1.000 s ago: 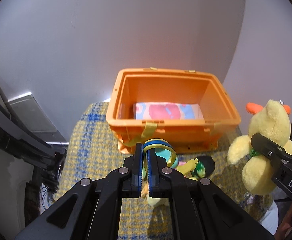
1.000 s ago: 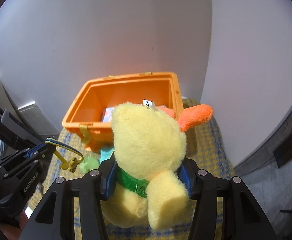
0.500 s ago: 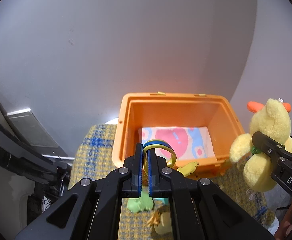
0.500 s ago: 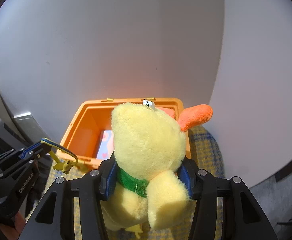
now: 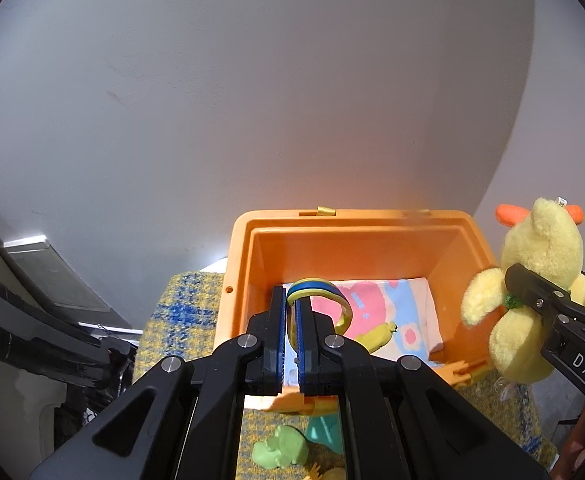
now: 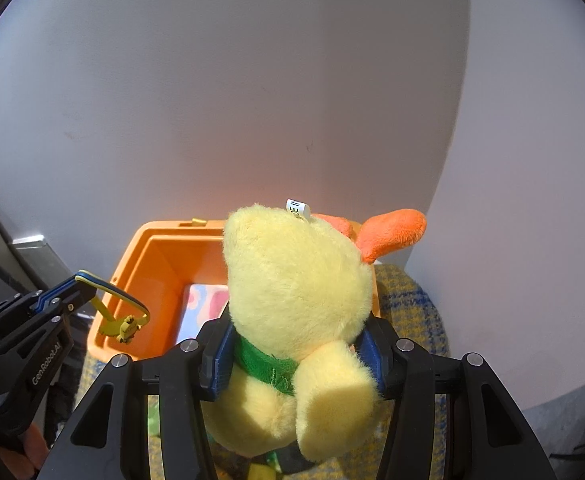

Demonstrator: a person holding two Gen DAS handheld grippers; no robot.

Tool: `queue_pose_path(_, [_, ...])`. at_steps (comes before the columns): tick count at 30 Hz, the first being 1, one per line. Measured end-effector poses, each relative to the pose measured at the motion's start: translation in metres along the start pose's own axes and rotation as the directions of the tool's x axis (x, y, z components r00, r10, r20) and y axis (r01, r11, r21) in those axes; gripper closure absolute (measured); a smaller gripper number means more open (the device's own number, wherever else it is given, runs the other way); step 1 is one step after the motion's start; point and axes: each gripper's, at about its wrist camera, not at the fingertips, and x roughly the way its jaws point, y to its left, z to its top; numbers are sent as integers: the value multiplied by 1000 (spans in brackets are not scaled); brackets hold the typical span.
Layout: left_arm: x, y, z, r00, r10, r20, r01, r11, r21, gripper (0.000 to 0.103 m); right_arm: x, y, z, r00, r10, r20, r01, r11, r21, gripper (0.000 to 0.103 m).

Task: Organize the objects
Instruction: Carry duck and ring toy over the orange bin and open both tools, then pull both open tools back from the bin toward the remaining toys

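Observation:
An orange plastic bin (image 5: 356, 236) stands on a yellow-blue plaid cloth and holds a folded pastel cloth (image 5: 388, 312). My left gripper (image 5: 290, 312) is shut on a yellow-and-blue headband (image 5: 320, 290) with a small yellow figure on its end, held over the bin's front left part; it also shows in the right wrist view (image 6: 112, 292). My right gripper (image 6: 296, 356) is shut on a yellow plush duck (image 6: 296, 292) with orange beak and green collar, held above the bin's right side; the duck also shows in the left wrist view (image 5: 540, 264).
A green toy (image 5: 280, 452) and a teal toy (image 5: 324, 432) lie on the plaid cloth (image 5: 180, 304) in front of the bin. A grey wall stands close behind. Dark furniture and a grey panel (image 5: 44, 272) are at the left.
Both grippers rose and moved forward toward the bin. The headband now hangs over the bin's inside. The duck moved closer to the bin's right rim.

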Motion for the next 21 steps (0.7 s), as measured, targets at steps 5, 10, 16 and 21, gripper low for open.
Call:
queue_pose_path(5, [19, 1, 6, 1000, -2, -25, 2, 1000, 2, 96, 21, -2, 4, 1000, -3, -31, 3, 1000, 4, 51])
queue_pose_path(10, [31, 0, 8, 999, -6, -37, 7, 1000, 7, 96, 39, -2, 6, 998, 3, -59, -3, 1000, 5, 51])
queue_pose_path(16, [35, 1, 5, 999, 14, -40, -14, 1000, -2, 63, 53, 2, 6, 996, 2, -87, -3, 1000, -7, 48])
queue_pose_path(21, [27, 4, 3, 999, 47, -18, -47, 999, 0, 35, 56, 4, 5, 995, -52, -82, 51, 999, -19, 19])
